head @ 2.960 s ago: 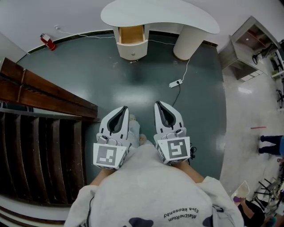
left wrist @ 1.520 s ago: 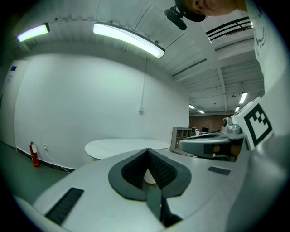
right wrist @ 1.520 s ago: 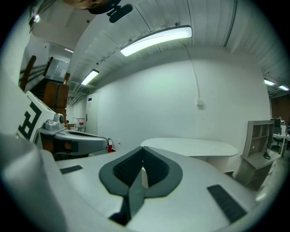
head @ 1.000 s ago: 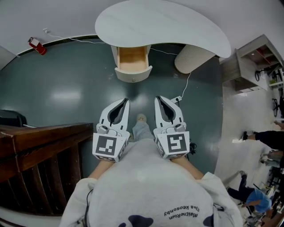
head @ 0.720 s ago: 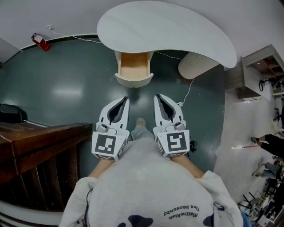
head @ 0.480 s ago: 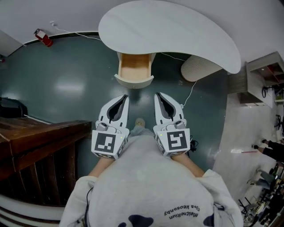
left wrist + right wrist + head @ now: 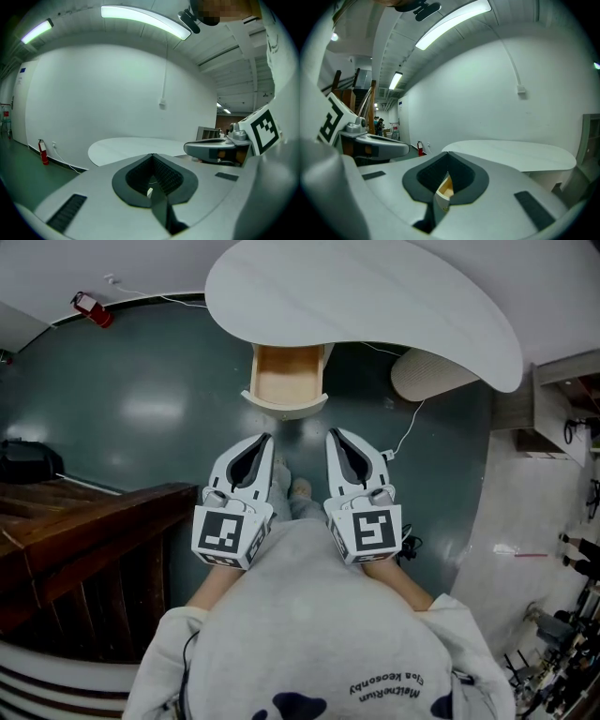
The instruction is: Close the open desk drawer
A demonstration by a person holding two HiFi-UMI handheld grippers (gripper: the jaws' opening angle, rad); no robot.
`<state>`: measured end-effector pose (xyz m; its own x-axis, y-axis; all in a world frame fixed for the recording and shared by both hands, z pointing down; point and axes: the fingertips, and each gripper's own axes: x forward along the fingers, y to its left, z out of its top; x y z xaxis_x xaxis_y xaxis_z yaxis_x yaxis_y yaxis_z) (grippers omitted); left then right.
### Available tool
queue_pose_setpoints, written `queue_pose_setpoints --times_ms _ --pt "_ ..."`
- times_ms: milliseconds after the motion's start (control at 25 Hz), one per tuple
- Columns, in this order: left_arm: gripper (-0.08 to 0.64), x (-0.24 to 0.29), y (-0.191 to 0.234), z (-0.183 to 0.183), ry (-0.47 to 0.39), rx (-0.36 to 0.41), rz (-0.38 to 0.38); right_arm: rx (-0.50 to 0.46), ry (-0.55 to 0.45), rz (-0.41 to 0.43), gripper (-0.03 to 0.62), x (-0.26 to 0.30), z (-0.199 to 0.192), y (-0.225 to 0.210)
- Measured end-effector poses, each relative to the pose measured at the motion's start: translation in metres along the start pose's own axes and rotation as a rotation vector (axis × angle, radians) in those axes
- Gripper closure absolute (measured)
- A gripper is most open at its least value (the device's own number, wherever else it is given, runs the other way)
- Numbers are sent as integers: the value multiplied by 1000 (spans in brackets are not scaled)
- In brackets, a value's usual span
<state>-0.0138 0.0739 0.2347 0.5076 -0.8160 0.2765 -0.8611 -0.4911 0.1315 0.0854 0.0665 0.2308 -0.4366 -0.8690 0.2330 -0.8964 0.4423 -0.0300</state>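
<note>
While I hold both well short of the white desk (image 7: pixel 375 296), the left gripper (image 7: pixel 263 439) and right gripper (image 7: pixel 334 434) each have jaws pressed together on nothing. The open drawer (image 7: pixel 286 381), pale wood inside, juts from under the desk's near edge. An off-centre push could, I judge, skew and jam it, or a tip could slip off its curved front. Upside-down print on my sweatshirt (image 7: pixel 309 634) is too small to read; the marker cubes (image 7: pixel 225 535) carry only black-and-white squares.
</note>
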Motion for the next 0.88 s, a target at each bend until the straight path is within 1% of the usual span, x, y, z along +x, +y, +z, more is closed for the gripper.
queue_pose_setpoints --times_ms 160,360,680,880 --pt "551 15 11 -3 15 17 -14 -8 19 -21 575 14 -5 -6" --pt "551 35 31 1 35 25 -39 -22 27 -51 575 38 0 -13" --pt "551 59 66 0 56 43 -106 -32 45 -93 575 83 -2 -7" --pt "551 68 80 -4 73 49 -141 -30 62 -122 575 99 -6 -2"
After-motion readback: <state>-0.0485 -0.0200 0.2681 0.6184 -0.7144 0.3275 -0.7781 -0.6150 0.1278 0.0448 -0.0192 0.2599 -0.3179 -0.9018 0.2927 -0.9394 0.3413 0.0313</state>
